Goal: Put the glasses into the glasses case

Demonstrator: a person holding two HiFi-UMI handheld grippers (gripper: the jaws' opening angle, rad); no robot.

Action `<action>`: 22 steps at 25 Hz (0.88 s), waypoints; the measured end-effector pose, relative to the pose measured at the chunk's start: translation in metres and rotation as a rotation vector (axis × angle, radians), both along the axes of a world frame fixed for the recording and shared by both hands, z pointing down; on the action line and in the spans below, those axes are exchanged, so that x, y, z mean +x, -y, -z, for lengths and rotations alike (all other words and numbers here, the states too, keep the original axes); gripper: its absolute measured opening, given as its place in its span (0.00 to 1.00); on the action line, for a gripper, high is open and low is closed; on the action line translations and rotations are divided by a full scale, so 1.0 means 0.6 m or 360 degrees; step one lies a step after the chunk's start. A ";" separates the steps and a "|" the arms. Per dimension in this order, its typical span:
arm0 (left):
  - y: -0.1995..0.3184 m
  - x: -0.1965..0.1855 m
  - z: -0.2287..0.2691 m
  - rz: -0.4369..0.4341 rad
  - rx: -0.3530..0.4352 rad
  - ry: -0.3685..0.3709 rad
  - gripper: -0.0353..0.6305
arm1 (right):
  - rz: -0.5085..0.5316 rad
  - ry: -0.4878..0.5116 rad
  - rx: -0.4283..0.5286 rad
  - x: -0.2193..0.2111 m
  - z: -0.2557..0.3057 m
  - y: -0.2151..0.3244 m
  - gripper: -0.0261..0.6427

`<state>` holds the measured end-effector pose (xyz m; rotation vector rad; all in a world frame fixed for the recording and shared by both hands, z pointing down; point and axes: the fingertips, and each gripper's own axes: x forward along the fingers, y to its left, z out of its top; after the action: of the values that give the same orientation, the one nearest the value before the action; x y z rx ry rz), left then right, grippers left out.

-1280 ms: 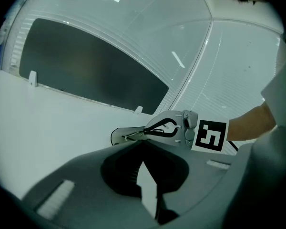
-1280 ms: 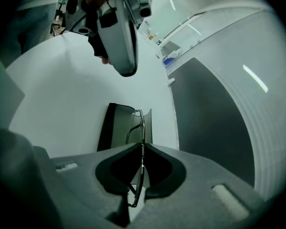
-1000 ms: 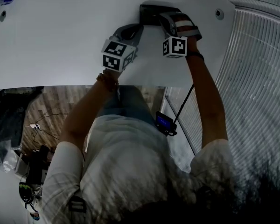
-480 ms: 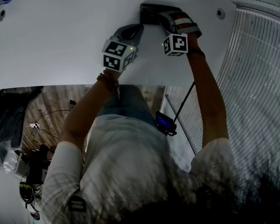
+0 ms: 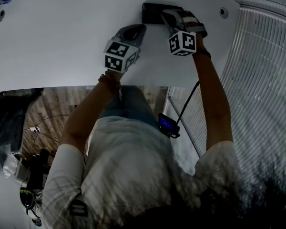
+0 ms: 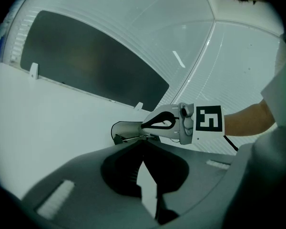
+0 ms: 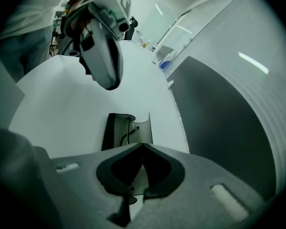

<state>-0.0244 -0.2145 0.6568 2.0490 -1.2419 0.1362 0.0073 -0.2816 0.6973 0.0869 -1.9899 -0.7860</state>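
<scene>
The dark glasses case (image 5: 151,8) lies open on the white table (image 5: 62,42), near its far edge. In the right gripper view a thin dark frame, the glasses (image 7: 124,135), lies inside the case (image 7: 115,130). My left gripper (image 5: 142,27) reaches the case from the left. Its tips (image 6: 144,141) are pinched together at the case's near rim (image 6: 126,128). My right gripper (image 5: 166,14) comes in from the right and is shut. Its tips (image 7: 142,145) meet just short of the case, with nothing visible between them.
A long dark panel (image 6: 95,66) runs behind the table. A ribbed surface (image 5: 262,80) lies to the right of the table. A round grommet (image 5: 223,13) sits in the tabletop near the case. My body and the table's near edge (image 5: 62,86) fill the lower head view.
The right gripper has rolled and shifted slightly up and to the right beside the case. The left gripper and the case have stayed where they were.
</scene>
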 end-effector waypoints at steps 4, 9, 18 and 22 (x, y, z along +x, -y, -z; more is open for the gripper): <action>0.000 0.000 0.001 -0.0001 0.0000 -0.0005 0.06 | -0.0030 -0.0024 -0.0011 -0.002 -0.004 0.009 0.04; -0.001 -0.004 0.004 0.0007 0.0002 -0.0008 0.06 | -0.0013 -0.0147 0.0111 -0.005 -0.023 0.025 0.04; -0.001 -0.019 -0.006 0.0032 -0.0013 -0.0002 0.05 | 0.0060 -0.0338 0.0134 -0.003 -0.059 0.034 0.04; -0.003 -0.018 -0.004 0.0028 -0.0015 -0.0006 0.06 | 0.0079 -0.0367 0.0099 0.002 -0.060 0.022 0.04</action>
<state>-0.0354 -0.2125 0.6595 2.0292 -1.2544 0.1297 0.0083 -0.2948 0.7333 -0.0169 -1.7557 -0.8503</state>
